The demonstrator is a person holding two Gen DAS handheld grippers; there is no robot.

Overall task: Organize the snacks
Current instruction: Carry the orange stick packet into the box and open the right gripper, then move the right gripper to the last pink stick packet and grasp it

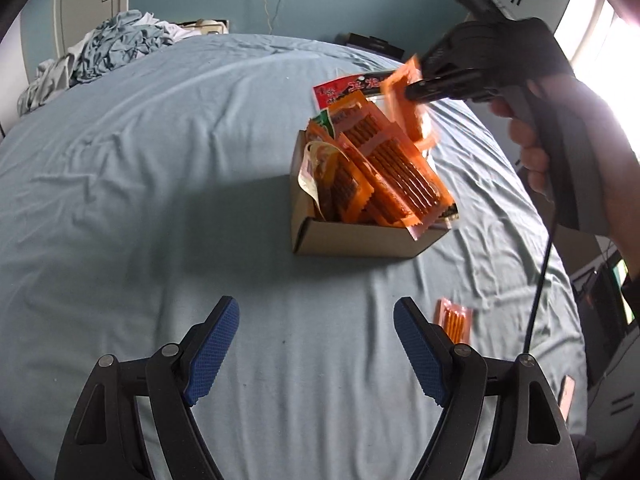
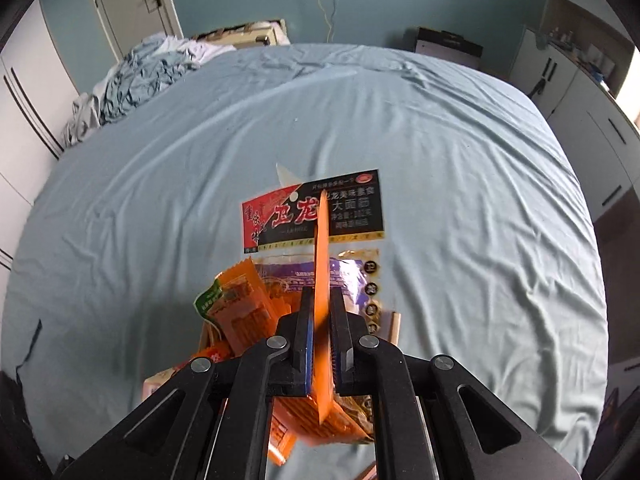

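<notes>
While the right gripper (image 2: pixel 322 300) pinches one orange packet (image 2: pixel 322 248) above one cardboard box (image 1: pixel 360 238), the left gripper (image 1: pixel 316 312) gapes wide; one packet (image 1: pixel 454 318) lies loose.

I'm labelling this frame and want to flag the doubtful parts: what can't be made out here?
- Held orange packet: motion-blurred in the left wrist view; edge-on in the right gripper in the right wrist view, so its print is unreadable.
- Cardboard box: its inside is hidden by upright packets; mostly hidden behind the gripper in the right wrist view.
- Loose packet on the sheet: partly behind a finger of the left gripper.
</notes>
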